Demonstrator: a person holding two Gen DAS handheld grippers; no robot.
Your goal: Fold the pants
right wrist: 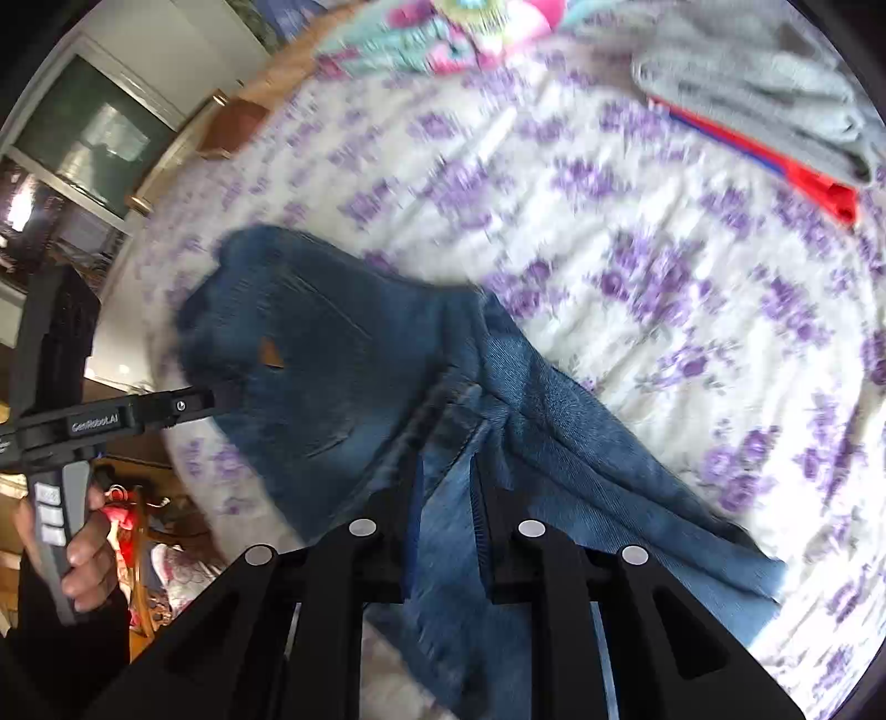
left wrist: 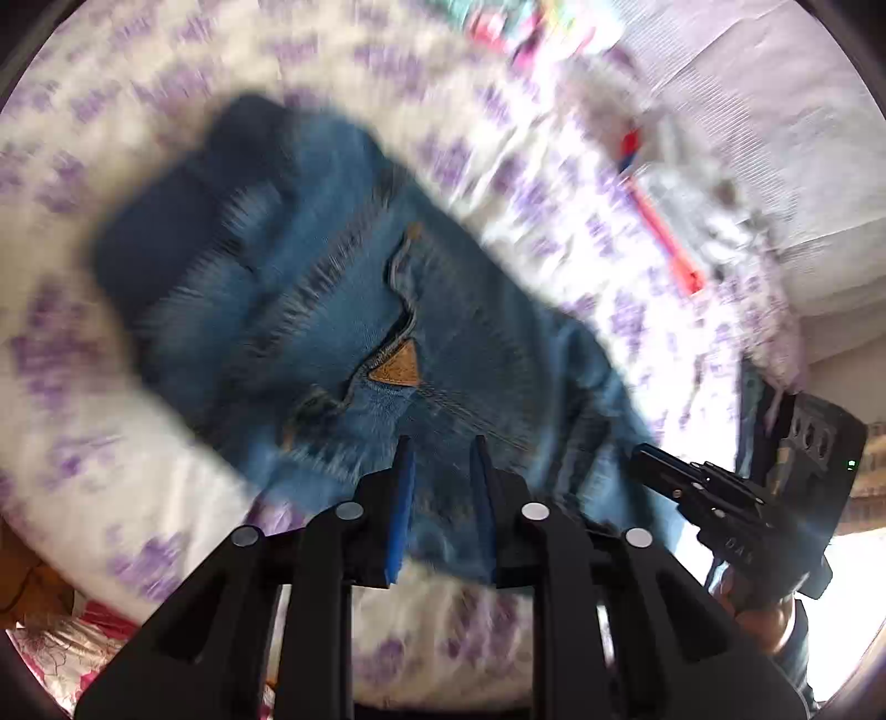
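Blue denim pants (left wrist: 332,288) lie partly folded on a white bedsheet with purple flowers (left wrist: 138,443); a brown triangular patch (left wrist: 396,368) shows beside a pocket. My left gripper (left wrist: 443,443) hovers over the near end of the pants, its blue pads apart with nothing pinched between them. In the right wrist view the pants (right wrist: 332,343) stretch from the left middle to the lower right. A fold of lighter denim runs up between the fingers of my right gripper (right wrist: 447,459), which is shut on it. The left gripper (right wrist: 207,401) points in from the left over the pants.
A grey garment (right wrist: 775,99) over a red and blue one (right wrist: 775,166) lies at the far right of the bed. Bright patterned cloth (right wrist: 443,33) sits at the far edge. Wooden furniture (right wrist: 232,122) and a window stand past the bed's left edge.
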